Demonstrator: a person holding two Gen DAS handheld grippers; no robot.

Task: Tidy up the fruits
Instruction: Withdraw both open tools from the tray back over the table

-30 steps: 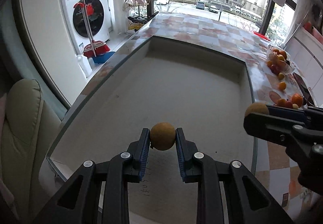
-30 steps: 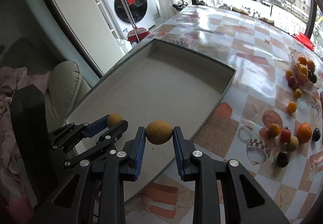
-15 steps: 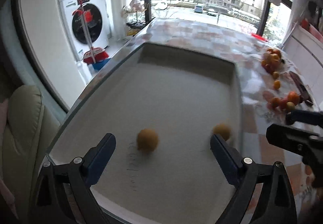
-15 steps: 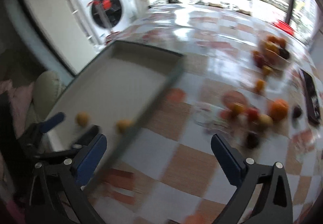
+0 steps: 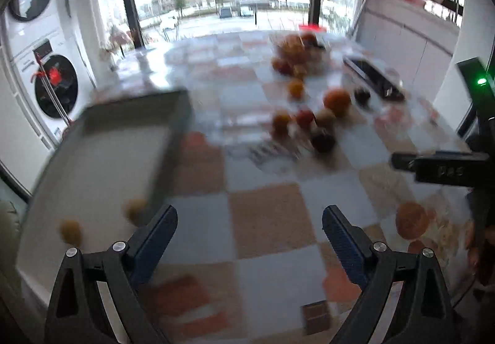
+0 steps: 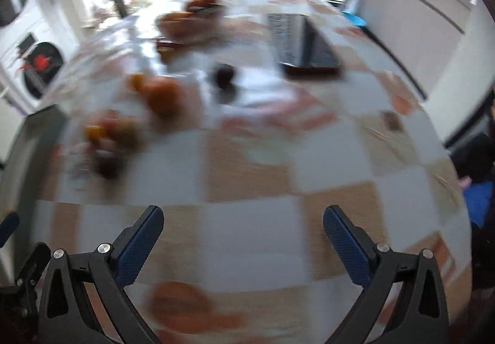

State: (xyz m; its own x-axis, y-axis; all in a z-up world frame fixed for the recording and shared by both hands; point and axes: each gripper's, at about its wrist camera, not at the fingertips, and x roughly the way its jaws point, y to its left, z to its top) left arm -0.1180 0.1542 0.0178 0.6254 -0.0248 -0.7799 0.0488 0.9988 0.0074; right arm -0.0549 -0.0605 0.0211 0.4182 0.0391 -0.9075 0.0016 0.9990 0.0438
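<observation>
Both tan fruits are out of my jaws since a second ago and now lie in the grey tray (image 5: 102,158), one tan fruit (image 5: 70,230) near its front edge and the other tan fruit (image 5: 135,210) just beside the right wall. I've swung both hands off to the right, over the checked table (image 5: 266,214). My left gripper (image 5: 249,231) is spread wide with nothing between its blue pads; my right gripper (image 6: 243,232) is the same, released and empty.

Next pick, as I judge it, comes from the loose cluster of fruit (image 5: 304,122) out ahead: an orange (image 5: 337,98), something red, a couple of dark ones, all blurred by the sweep. Further back sits a fruit bowl (image 5: 298,48), with a dark keyboard-like slab (image 6: 301,43) to its right.

To do this well I'd slow down and let the view settle before committing. The cluster is packed close, so I'd take an outer fruit first, the orange for the right hand. Jaws straddling it squarely, pads on its widest part, so it doesn't squirt out or knock its neighbours rolling.
</observation>
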